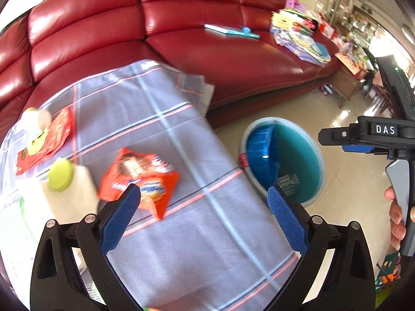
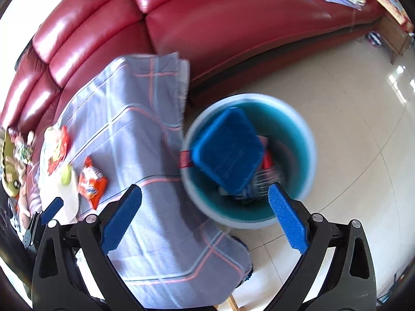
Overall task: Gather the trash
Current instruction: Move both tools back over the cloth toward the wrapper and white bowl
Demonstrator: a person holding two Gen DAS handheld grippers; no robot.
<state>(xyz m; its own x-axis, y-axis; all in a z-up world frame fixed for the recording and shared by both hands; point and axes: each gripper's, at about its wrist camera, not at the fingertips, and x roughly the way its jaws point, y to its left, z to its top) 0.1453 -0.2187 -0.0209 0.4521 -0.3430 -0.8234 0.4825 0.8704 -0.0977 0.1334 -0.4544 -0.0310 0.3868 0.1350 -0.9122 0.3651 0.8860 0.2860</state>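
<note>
The left gripper (image 1: 203,198) has its blue fingers (image 1: 120,217) spread wide with nothing between them, hanging over a desk covered by a grey plaid cloth (image 1: 181,246). The right gripper (image 2: 205,198) is likewise spread wide and empty, over the desk's right edge and the bin's near rim. On the cloth toward the desk's left side lie an orange snack wrapper (image 1: 141,178), a white bottle with a green cap (image 1: 61,175) just left of it, and farther back a red wrapper (image 1: 45,140) with a pale cup (image 1: 36,120) at the far left edge. On the floor just off the right edge stands a teal bin (image 2: 293,134) holding a blue tray (image 2: 228,153) and other trash. A red leather sofa (image 1: 181,20) runs behind.
</note>
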